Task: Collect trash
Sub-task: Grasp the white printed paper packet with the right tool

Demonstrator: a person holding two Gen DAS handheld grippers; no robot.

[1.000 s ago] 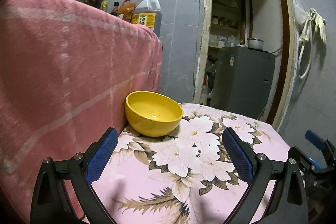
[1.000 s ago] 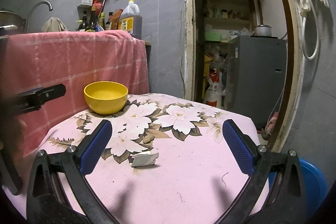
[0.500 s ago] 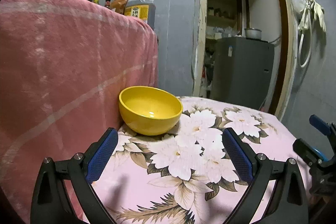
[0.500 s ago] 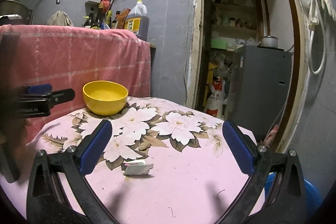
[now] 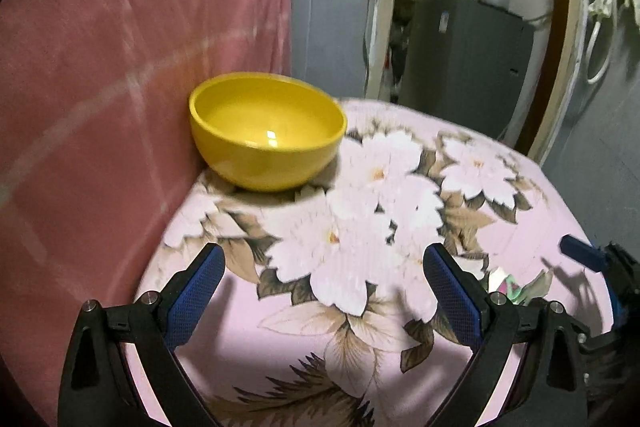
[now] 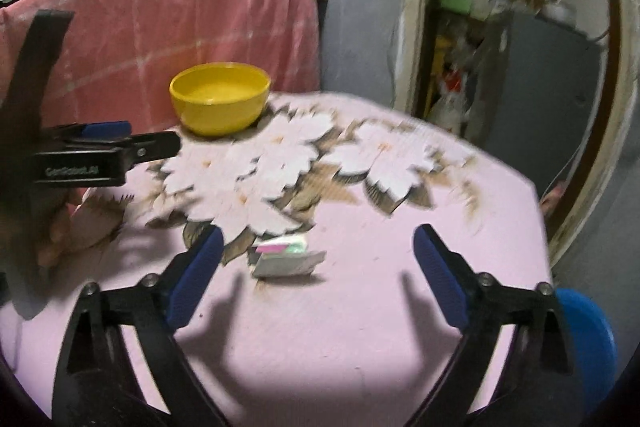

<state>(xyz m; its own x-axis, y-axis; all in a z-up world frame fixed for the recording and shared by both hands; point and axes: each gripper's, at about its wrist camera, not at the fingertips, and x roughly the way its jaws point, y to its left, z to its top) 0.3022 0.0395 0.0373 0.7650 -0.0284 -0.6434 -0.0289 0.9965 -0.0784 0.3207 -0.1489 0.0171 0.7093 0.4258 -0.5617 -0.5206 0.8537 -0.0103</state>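
The table point(image 6: 460, 211), covered in pink floral cloth, fills the lower half of both views; its far and right edges drop off toward a doorway, and a pink towel point(image 6: 168, 27) hangs as a wall along its left-rear side. A blue bin point(image 6: 588, 339) sits below the right edge. A yellow bowl point(image 6: 219, 98) stands upright at the rear-left, right by the towel. The left gripper point(image 5: 320, 287) hovers over the cloth, jaws apart and holding nothing. The right gripper point(image 6: 316, 267) also has its jaws spread wide. Between and just beyond its fingertips lies the trash point(image 6: 286, 259), a small flattened wrapper, long axis running left-right, with bare cloth on all sides.
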